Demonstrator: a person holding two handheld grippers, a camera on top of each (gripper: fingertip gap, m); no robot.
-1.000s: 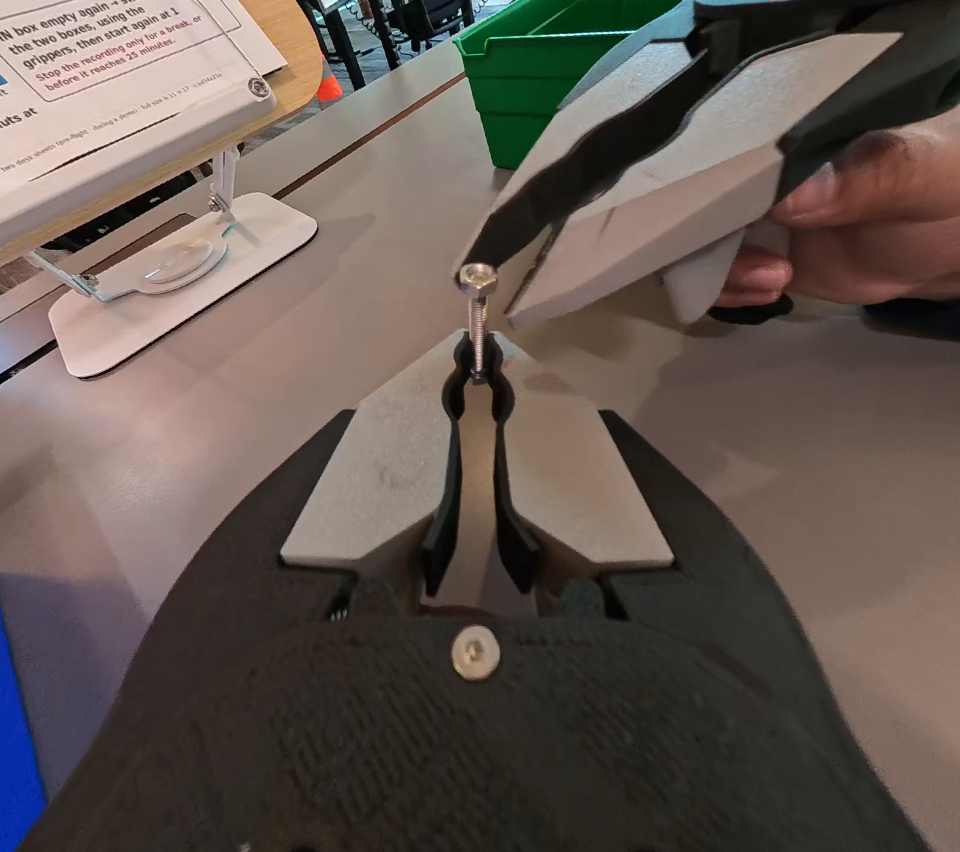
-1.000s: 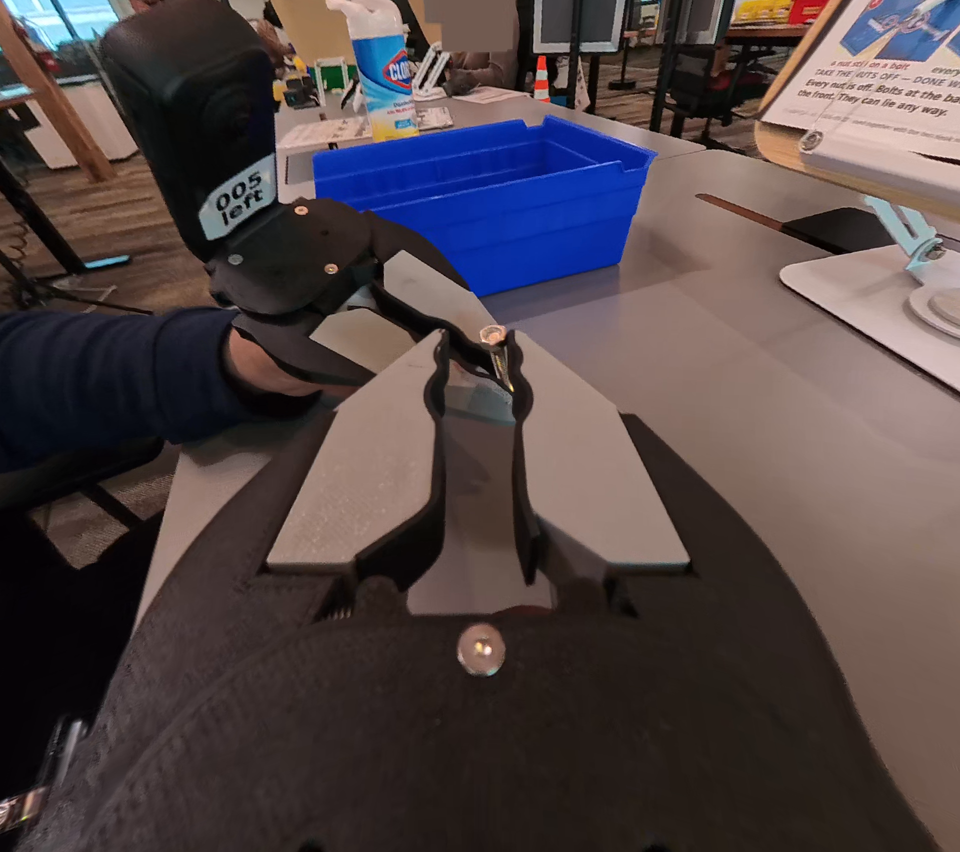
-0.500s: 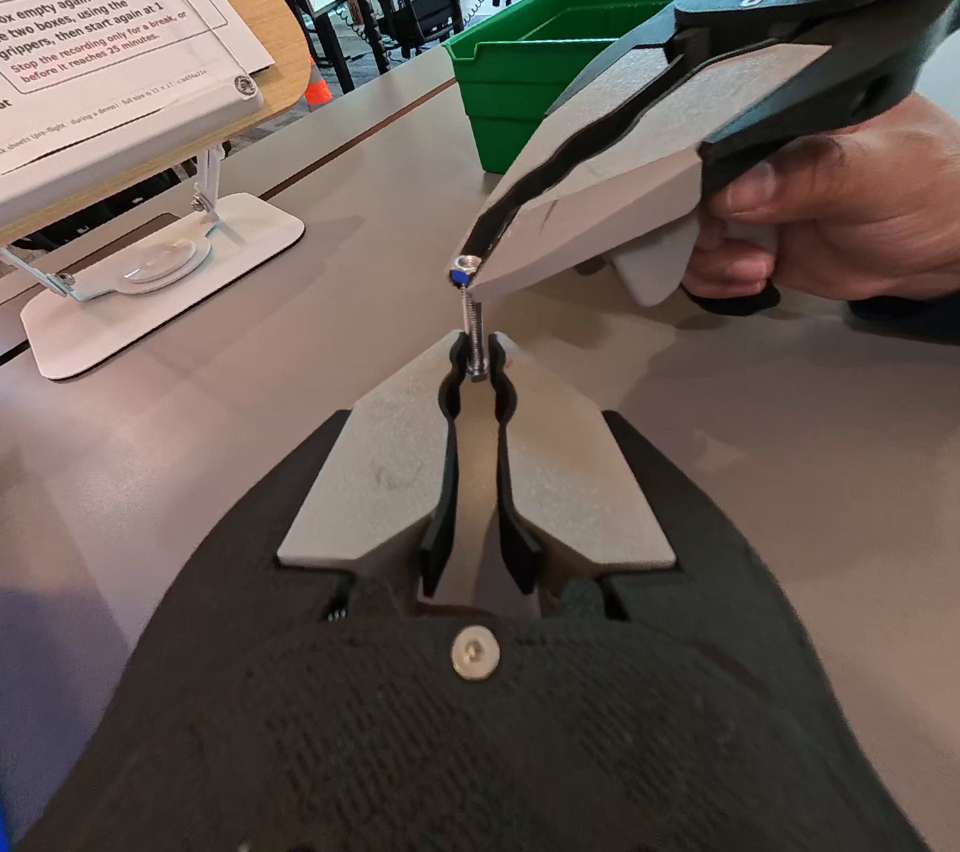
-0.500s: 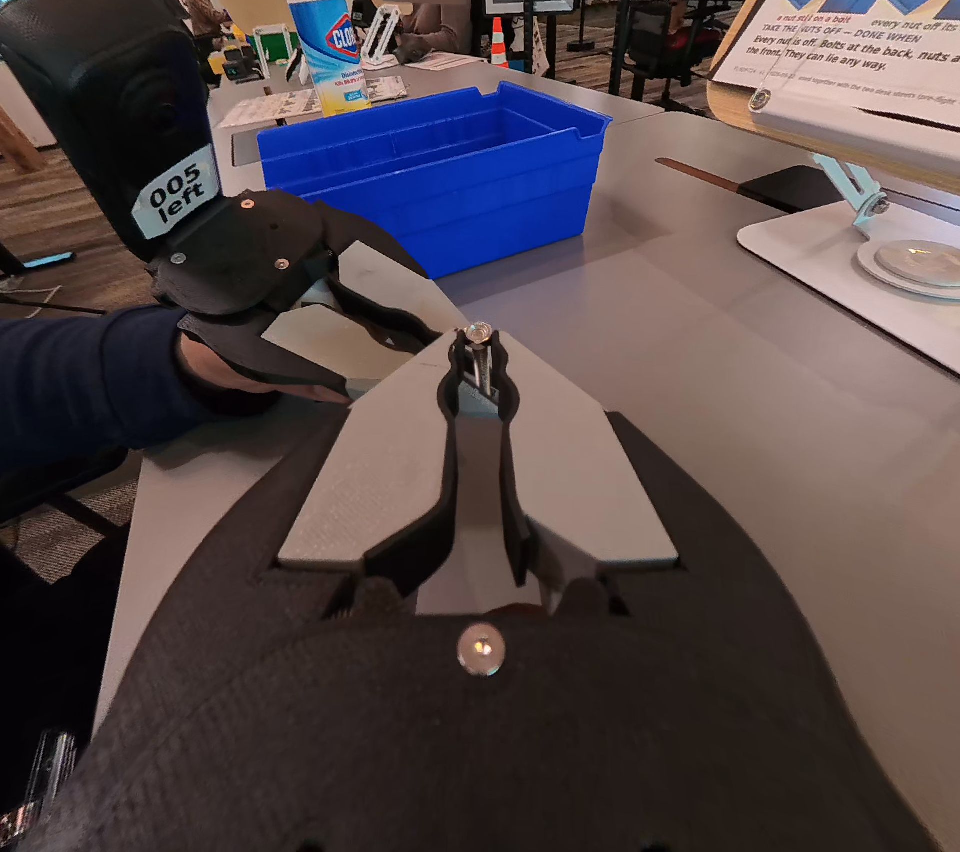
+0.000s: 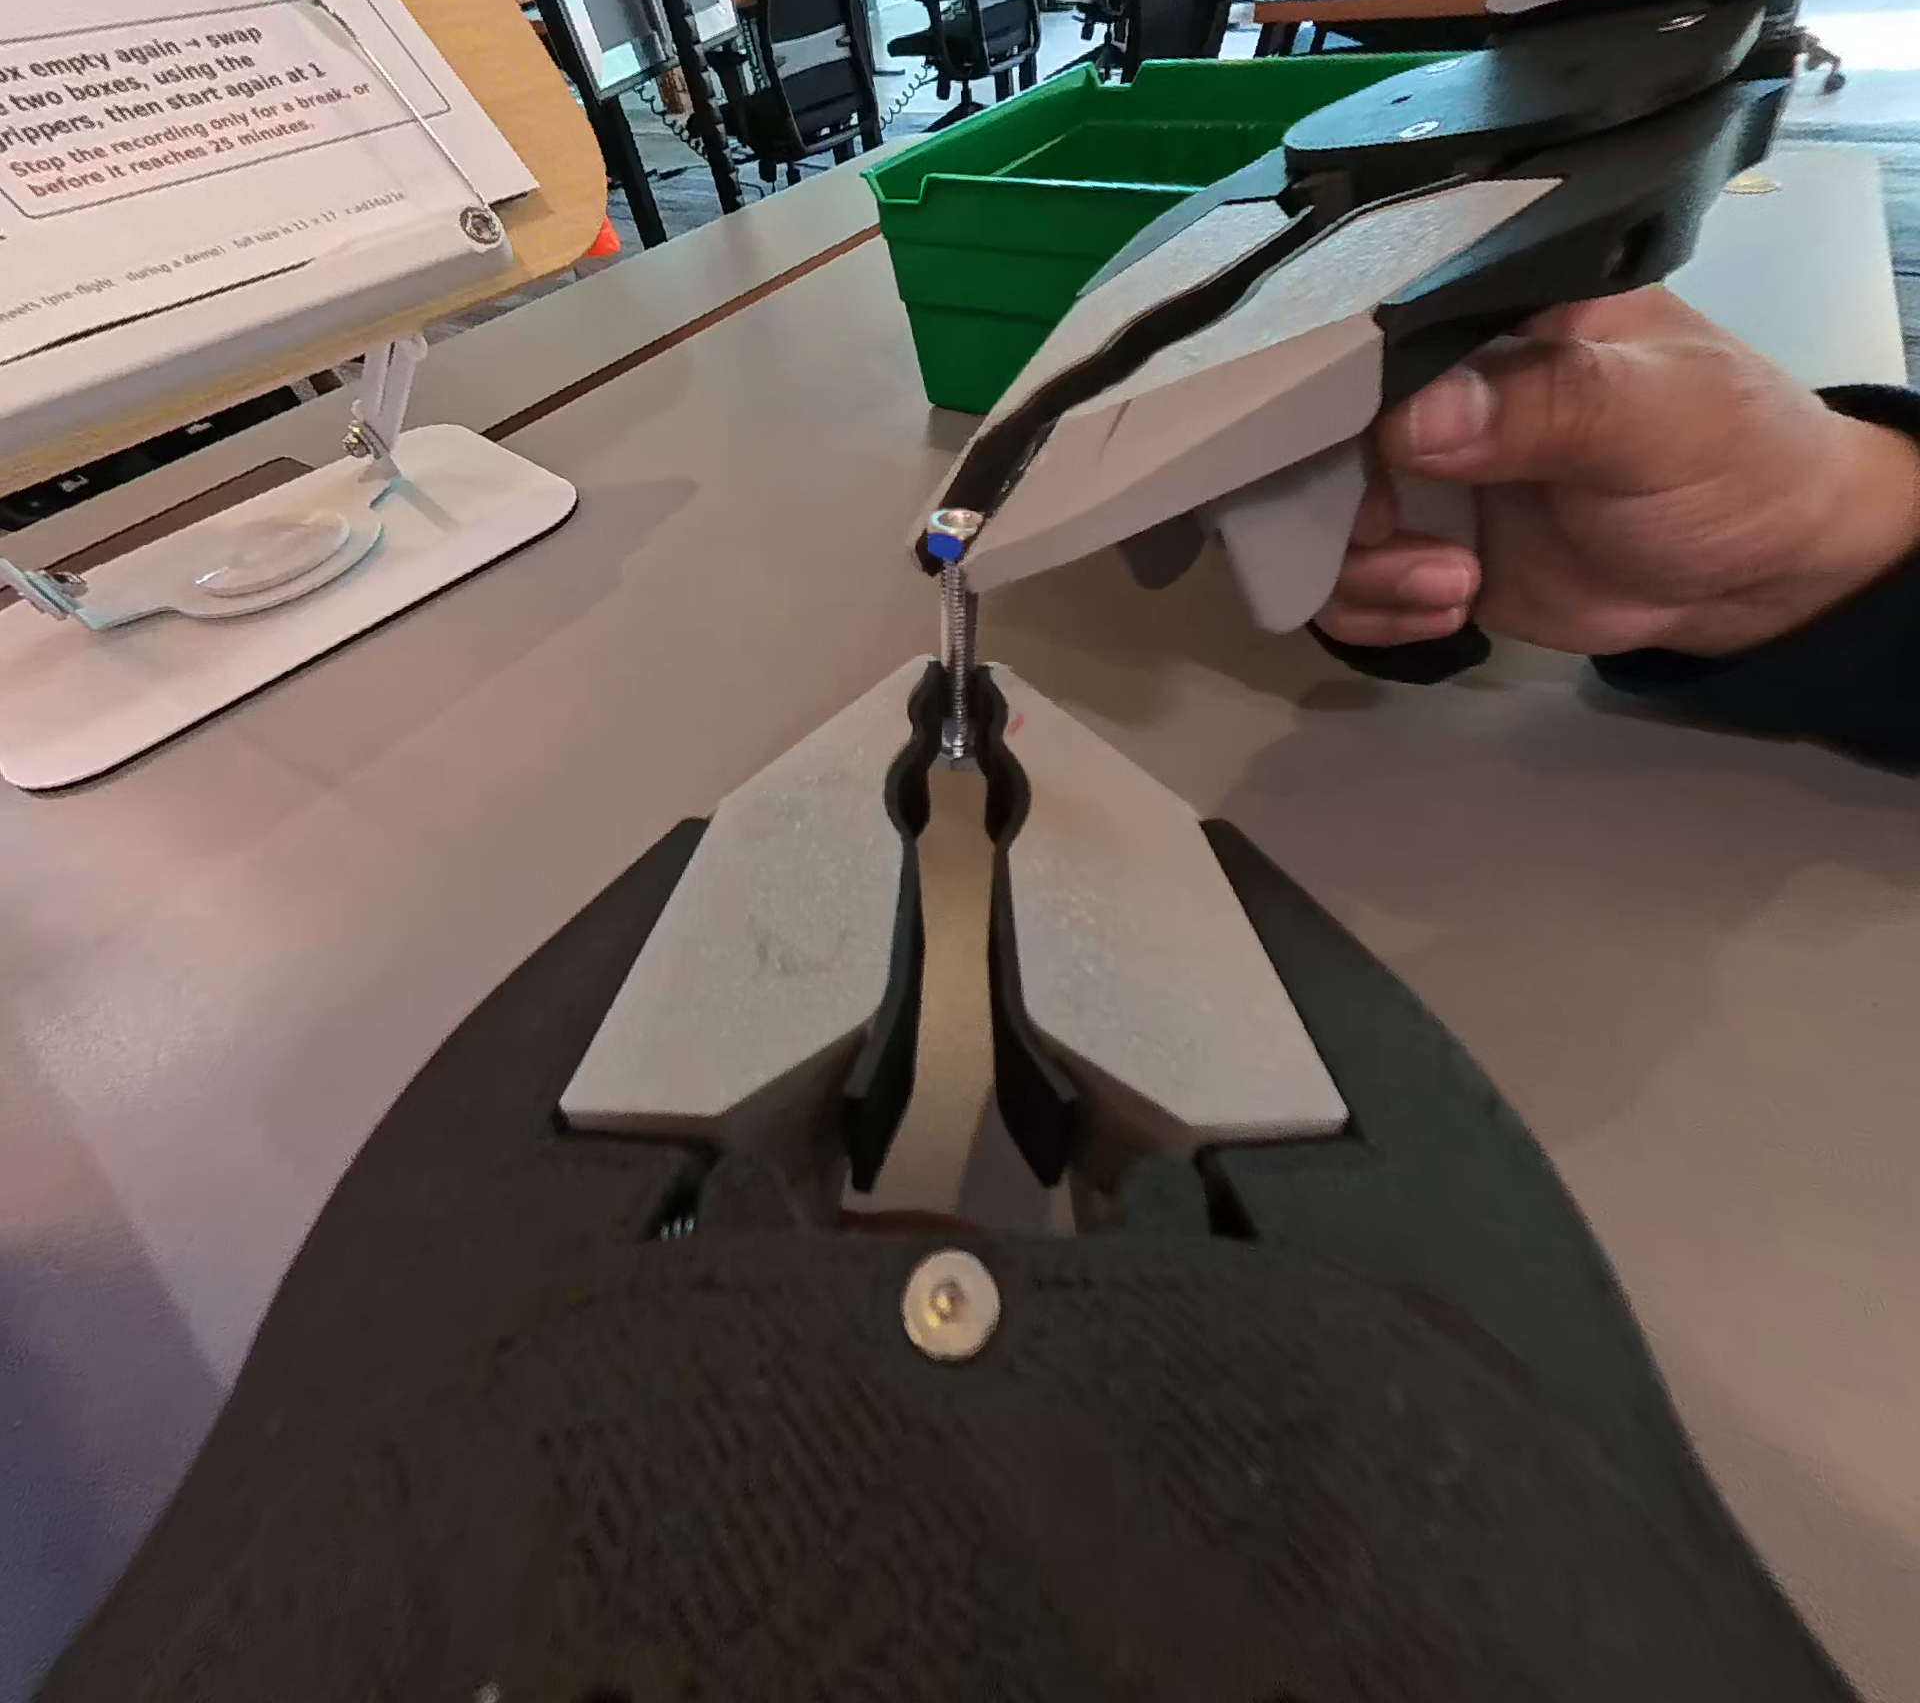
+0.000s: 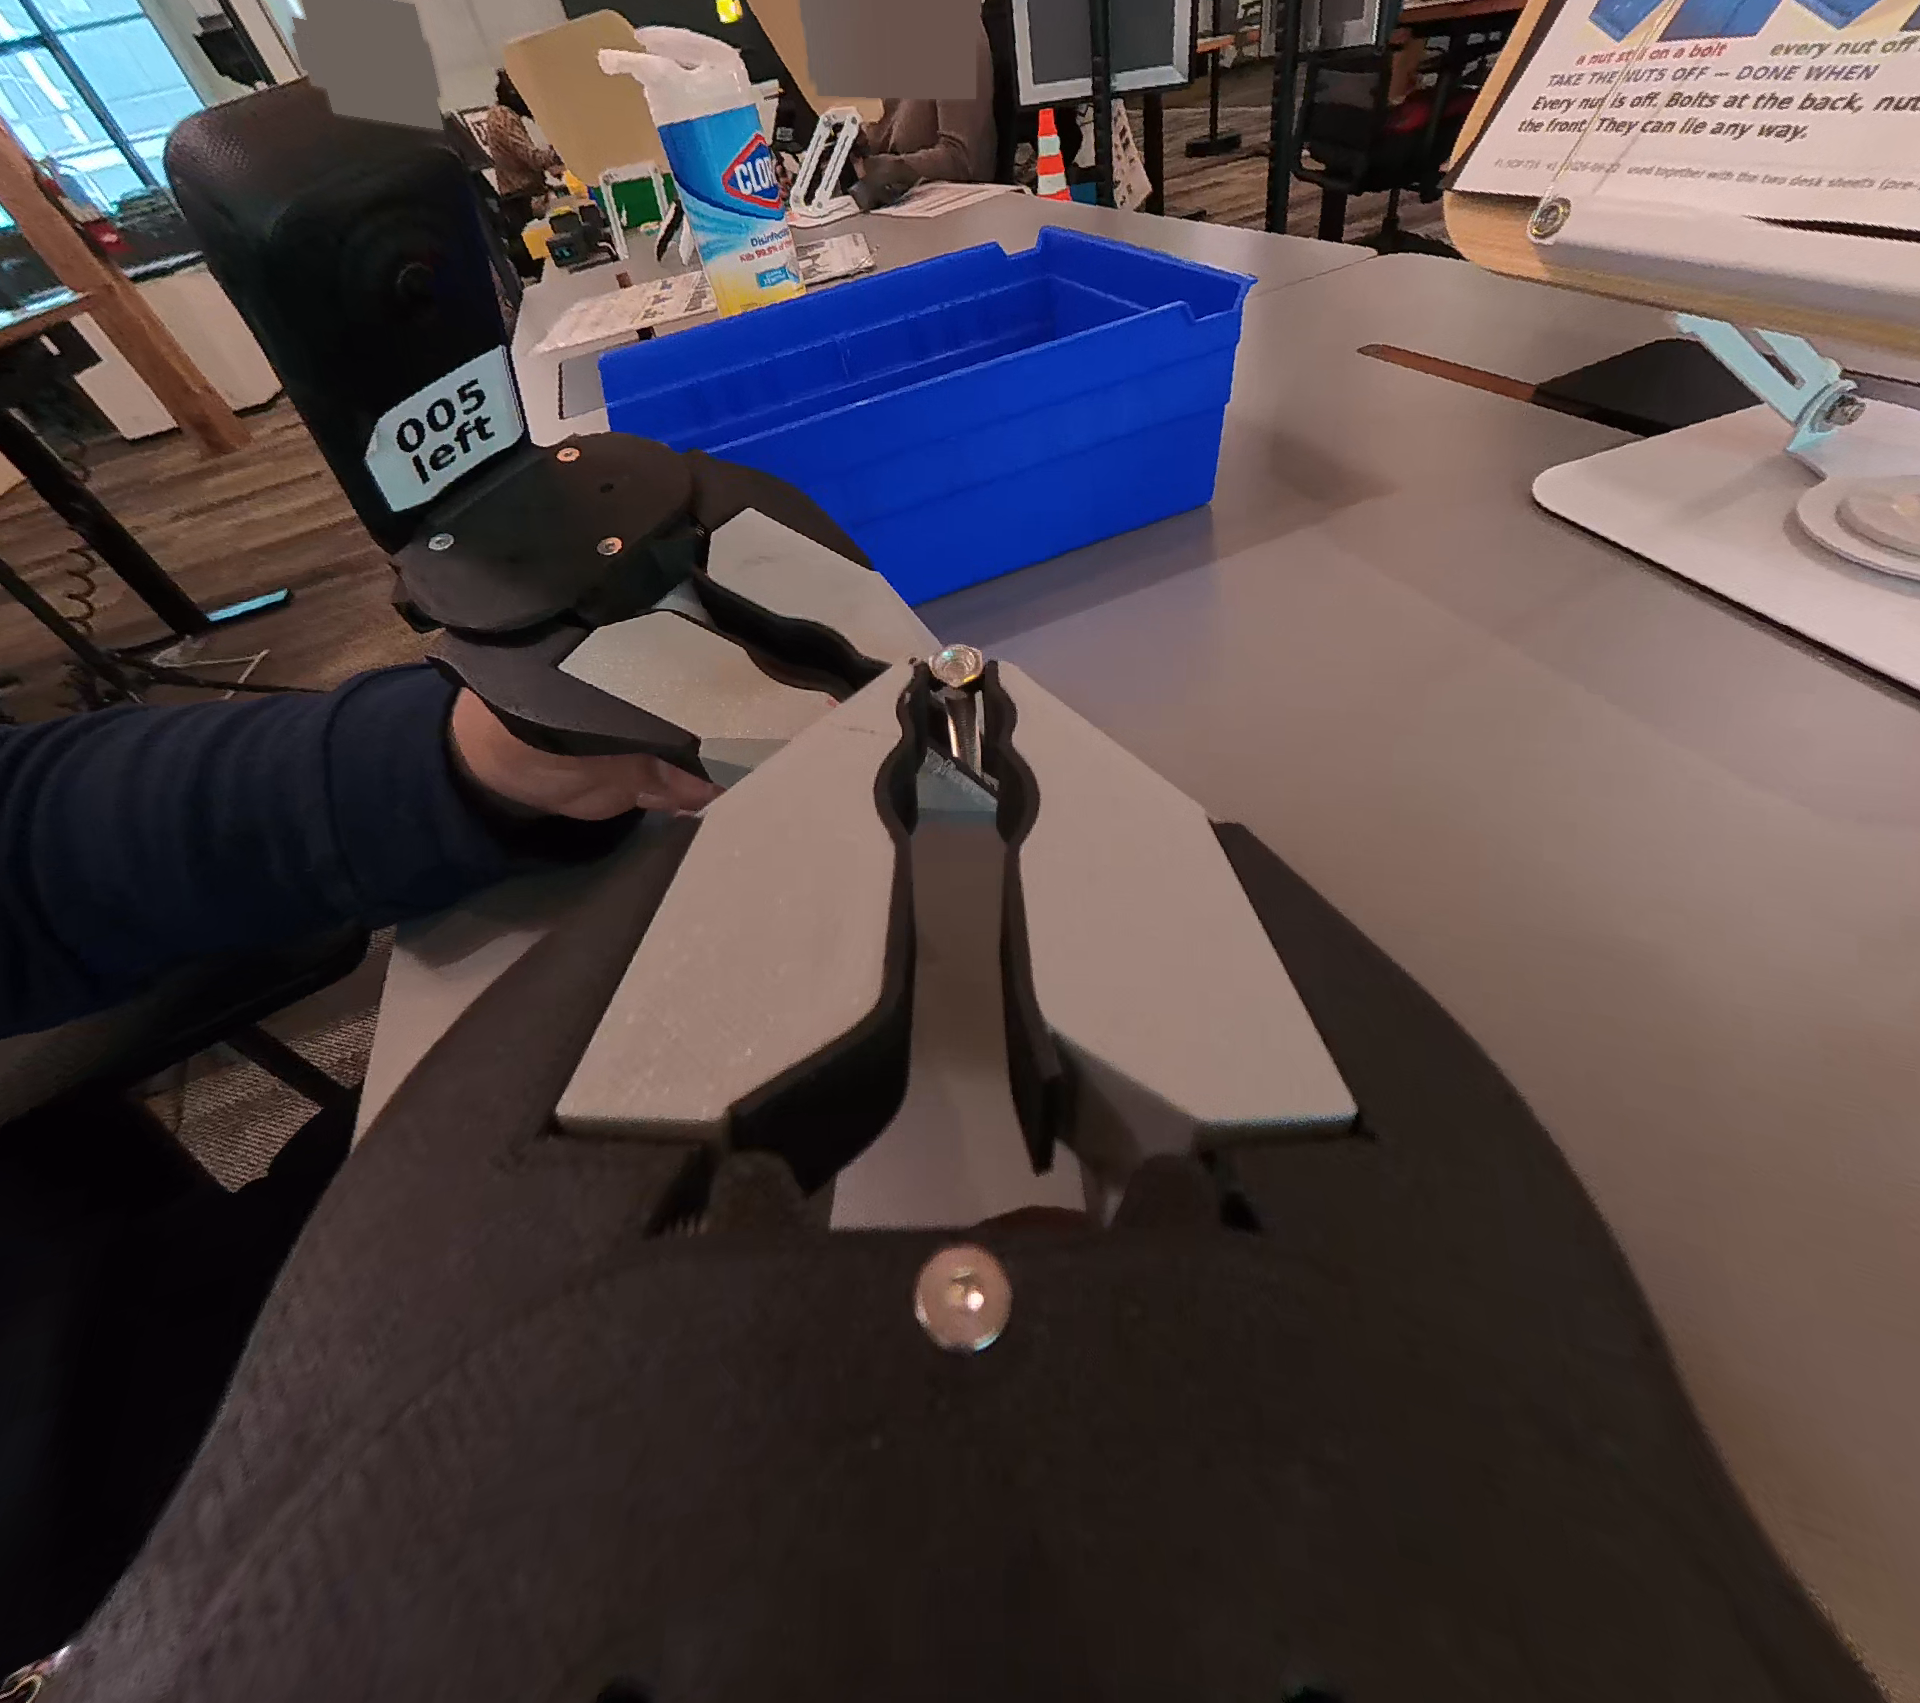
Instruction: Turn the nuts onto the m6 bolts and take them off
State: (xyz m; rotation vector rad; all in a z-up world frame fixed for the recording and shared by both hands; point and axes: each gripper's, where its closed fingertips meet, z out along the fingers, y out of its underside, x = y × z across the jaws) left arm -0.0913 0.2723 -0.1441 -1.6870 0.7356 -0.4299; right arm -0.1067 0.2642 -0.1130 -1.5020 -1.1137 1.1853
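the left gripper (image 5: pixel 958 718) is closed on the lower end of the upright bolt (image 5: pixel 956 627). above the bolt, the right gripper (image 5: pixel 951 533) pinches the nut (image 5: pixel 954 523) at its top. right of the bolt stands a green bin (image 5: pixel 997 271).

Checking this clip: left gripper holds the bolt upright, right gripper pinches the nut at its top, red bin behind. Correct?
Not quite: the bin is green, as the left wrist view shows. Left gripper does hold the bolt upright, right gripper on the nut.
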